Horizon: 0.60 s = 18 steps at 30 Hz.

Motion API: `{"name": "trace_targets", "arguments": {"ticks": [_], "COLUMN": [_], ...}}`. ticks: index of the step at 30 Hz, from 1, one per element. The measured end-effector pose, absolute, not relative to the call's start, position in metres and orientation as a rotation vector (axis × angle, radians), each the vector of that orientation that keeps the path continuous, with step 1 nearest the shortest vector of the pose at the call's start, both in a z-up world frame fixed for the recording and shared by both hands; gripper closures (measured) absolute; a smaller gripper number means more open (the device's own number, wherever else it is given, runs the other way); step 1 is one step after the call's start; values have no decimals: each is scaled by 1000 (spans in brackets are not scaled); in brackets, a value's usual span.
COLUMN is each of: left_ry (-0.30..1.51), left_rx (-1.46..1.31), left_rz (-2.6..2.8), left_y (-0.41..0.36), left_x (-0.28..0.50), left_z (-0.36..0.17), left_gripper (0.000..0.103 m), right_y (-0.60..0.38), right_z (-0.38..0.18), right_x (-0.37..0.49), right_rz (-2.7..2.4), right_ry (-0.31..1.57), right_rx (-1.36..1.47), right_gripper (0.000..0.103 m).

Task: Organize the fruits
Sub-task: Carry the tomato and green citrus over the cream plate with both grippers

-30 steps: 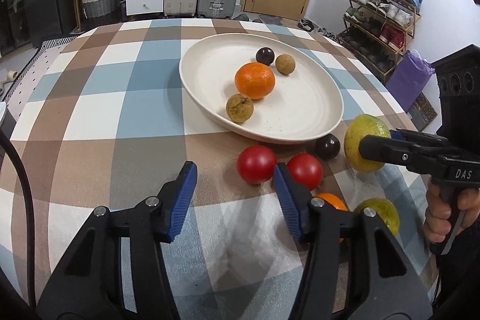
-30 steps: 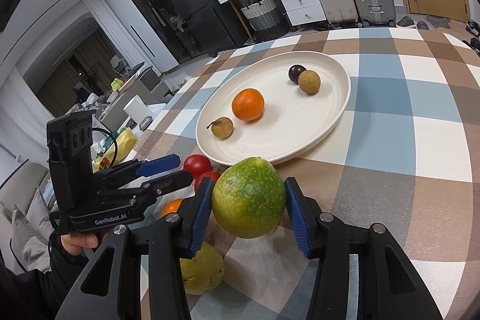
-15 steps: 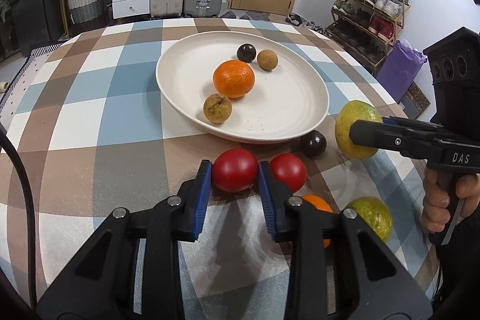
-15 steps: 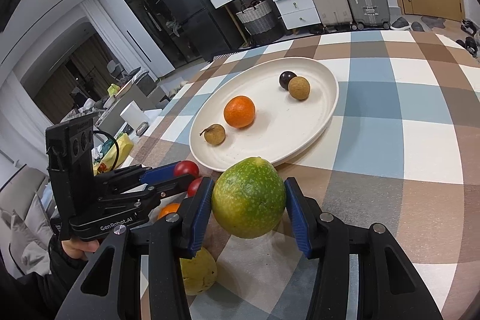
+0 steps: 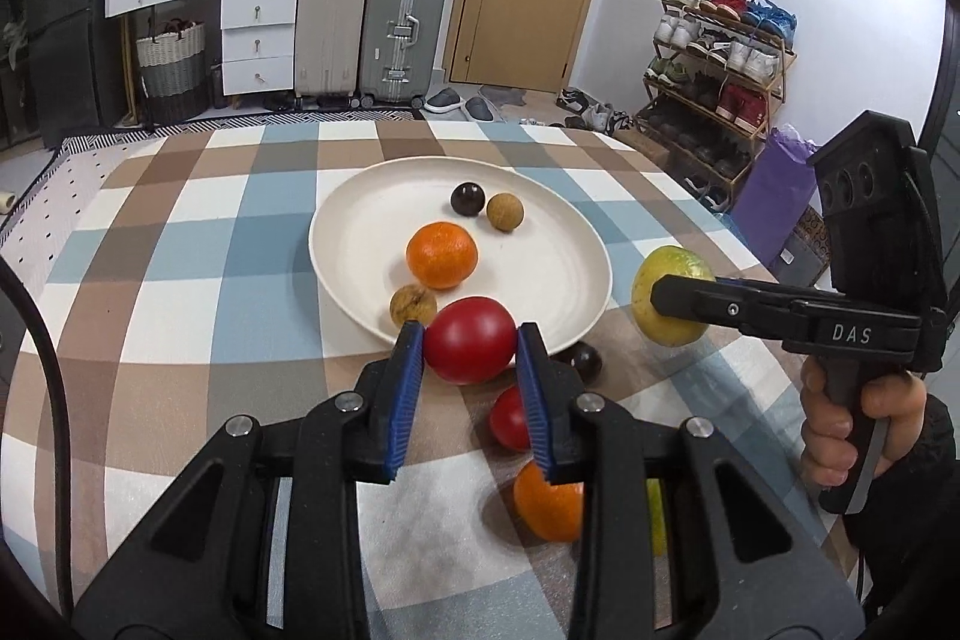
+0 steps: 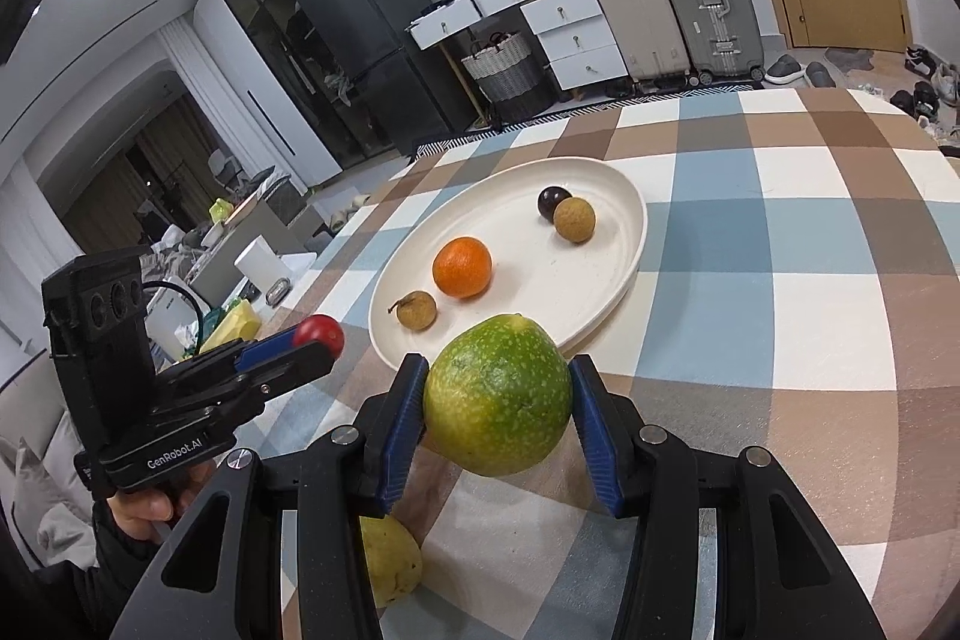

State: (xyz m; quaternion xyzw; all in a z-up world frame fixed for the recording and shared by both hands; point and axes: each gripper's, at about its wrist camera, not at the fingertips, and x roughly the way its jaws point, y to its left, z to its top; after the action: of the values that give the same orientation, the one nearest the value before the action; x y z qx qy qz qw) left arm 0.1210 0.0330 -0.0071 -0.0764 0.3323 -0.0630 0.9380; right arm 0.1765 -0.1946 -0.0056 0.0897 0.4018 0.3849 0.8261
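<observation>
My left gripper [image 5: 471, 349] is shut on a red tomato [image 5: 471, 347] and holds it above the table, just before the white plate [image 5: 564, 244]. My right gripper [image 6: 497, 415] is shut on a large green fruit [image 6: 497, 411], held in the air near the plate's [image 6: 624, 202] front rim. The plate holds an orange [image 5: 442, 255], two brown longans [image 5: 504, 212] [image 5: 411, 304] and a dark round fruit [image 5: 467, 198]. On the cloth lie a second tomato [image 5: 509, 418], an orange [image 5: 549, 502], a dark fruit [image 5: 581, 361] and a yellow-green fruit [image 6: 390, 559].
The table has a checked brown, blue and white cloth [image 5: 198, 244]. Suitcases [image 5: 408, 28] and white drawers [image 5: 258, 34] stand behind it, a shoe rack [image 5: 720, 58] at the right. A black fridge [image 6: 354, 46] stands at the back left in the right wrist view.
My left gripper closed on the red tomato and lifted it off the cloth toward the plate. My right gripper still holds the green fruit, raised a little higher.
</observation>
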Motion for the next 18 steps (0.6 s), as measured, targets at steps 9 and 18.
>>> {"name": "trace_targets", "arguments": {"ticks": [9, 18], "left_ry": [703, 742], "left_rx": [-115, -104], "left_rz": [-140, -133], "left_y": [12, 10], "left_x": [141, 165], "left_z": [-7, -17], "left_gripper": [75, 75], "right_y": [-187, -170], "right_z": [-1, 6], "right_x": [190, 209], "right_rz": [774, 767], "right_ry": [851, 860], "right_rx": [179, 166], "right_gripper": [54, 54]}}
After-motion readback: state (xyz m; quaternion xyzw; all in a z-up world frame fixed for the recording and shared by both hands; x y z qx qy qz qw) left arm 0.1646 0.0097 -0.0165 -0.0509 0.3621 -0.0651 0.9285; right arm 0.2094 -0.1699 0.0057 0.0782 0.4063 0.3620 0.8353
